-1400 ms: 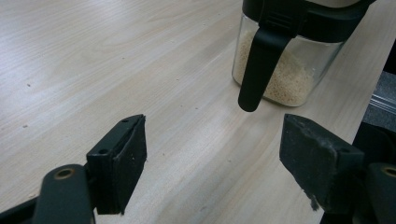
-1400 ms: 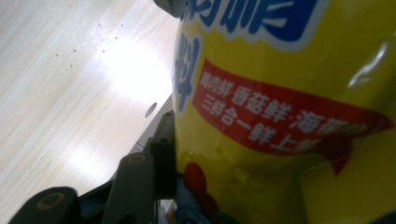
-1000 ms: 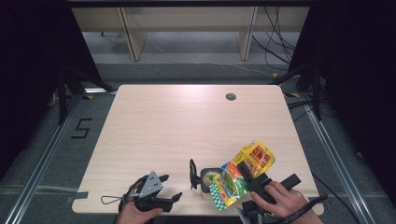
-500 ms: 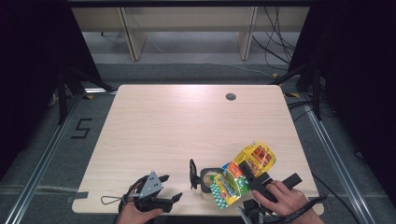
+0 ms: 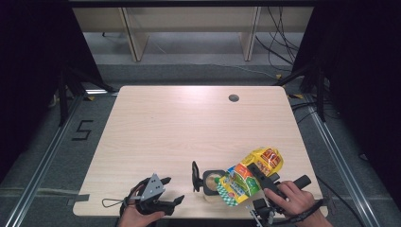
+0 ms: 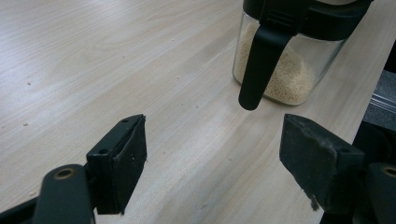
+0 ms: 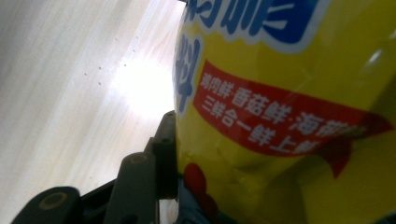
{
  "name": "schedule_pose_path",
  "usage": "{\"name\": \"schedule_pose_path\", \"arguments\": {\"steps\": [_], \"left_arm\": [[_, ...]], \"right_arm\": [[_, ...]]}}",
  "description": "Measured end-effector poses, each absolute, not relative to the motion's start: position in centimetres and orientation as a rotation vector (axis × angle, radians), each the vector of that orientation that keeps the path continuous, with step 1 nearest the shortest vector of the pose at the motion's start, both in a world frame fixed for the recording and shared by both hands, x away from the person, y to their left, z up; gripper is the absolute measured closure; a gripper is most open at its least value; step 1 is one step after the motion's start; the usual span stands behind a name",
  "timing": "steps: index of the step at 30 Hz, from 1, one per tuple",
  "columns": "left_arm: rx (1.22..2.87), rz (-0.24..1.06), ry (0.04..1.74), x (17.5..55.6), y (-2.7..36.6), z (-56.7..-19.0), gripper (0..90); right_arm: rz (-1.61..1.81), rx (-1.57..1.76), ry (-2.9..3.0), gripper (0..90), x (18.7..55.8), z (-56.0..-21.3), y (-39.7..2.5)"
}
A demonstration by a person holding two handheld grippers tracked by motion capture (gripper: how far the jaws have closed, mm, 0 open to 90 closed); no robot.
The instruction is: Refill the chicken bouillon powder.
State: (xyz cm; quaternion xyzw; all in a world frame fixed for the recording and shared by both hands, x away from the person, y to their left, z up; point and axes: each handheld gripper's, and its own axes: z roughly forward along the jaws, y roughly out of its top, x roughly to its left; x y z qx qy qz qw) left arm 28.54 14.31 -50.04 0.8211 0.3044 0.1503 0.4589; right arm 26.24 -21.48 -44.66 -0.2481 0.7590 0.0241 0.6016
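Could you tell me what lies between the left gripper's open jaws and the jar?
Only bare tabletop: in the left gripper view, the left gripper faces the jar, whose black handle hangs toward it.

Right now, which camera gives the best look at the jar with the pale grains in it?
The left gripper view: the jar sits close ahead, glass wall, pale grains and black handle all sharp. The high view shows it small, from above, partly behind the yellow bag. The right gripper view shows the bag instead.

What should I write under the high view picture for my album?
The right gripper tips a yellow seasoning bag over an open jar while the left gripper waits, jaws apart.
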Motion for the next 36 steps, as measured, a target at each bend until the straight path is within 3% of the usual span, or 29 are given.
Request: {"name": "schedule_pose_path", "arguments": {"steps": [36], "left_arm": [[2.032,0.387,0.728,28.6,14.4,-50.0,22.9]], "right_arm": [[0.5,-0.352,2.006,60.3,28.4,-44.9,-25.2]]}}
